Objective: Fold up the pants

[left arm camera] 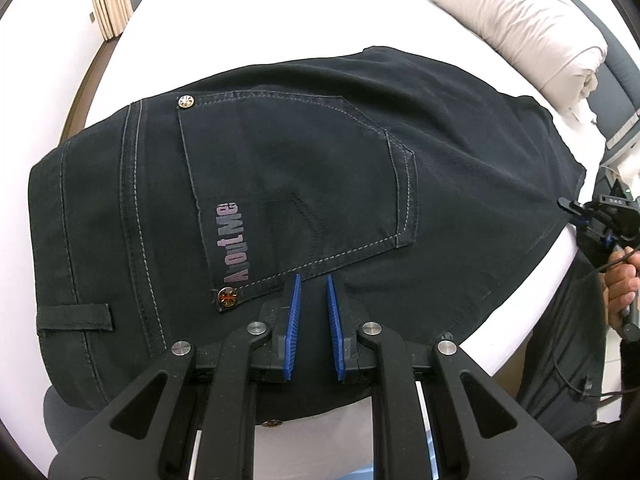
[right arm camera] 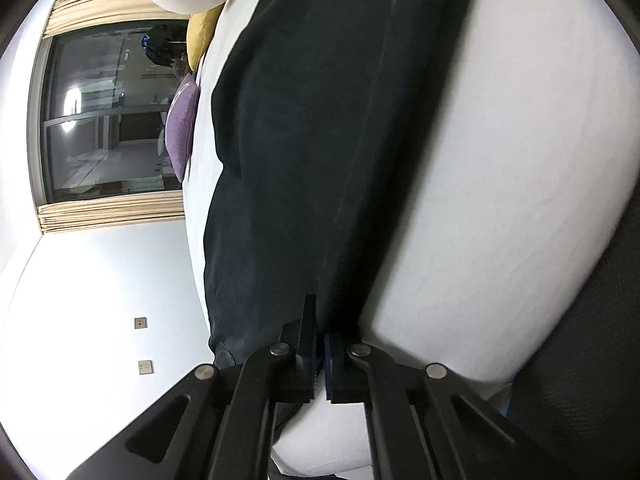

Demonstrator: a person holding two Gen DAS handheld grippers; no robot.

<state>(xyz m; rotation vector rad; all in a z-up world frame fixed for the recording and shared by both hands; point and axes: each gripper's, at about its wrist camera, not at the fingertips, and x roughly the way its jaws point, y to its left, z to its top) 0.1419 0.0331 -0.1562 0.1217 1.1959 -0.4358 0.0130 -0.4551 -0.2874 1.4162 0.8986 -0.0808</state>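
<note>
Dark navy pants (left arm camera: 280, 184) lie flat on the white bed (left arm camera: 240, 20), back pocket with "AboutMe" print facing up, waistband to the left. My left gripper (left arm camera: 312, 280) hovers just above the seat below the pocket, its blue pads slightly apart with nothing between them. My right gripper (left arm camera: 592, 220) shows at the far right, at the pants' leg edge. In the right wrist view the right gripper (right arm camera: 320, 320) is shut on the edge of the pants (right arm camera: 320, 140), which stretch away over the bed (right arm camera: 500, 160).
A rolled white duvet (left arm camera: 520, 28) lies at the back right of the bed. A purple cushion (right arm camera: 182, 128) and a yellow cushion (right arm camera: 202, 36) lie at the far side. A window with beige curtains (right arm camera: 104, 120) is beyond. My dark trousers (left arm camera: 568, 360) stand by the bed's edge.
</note>
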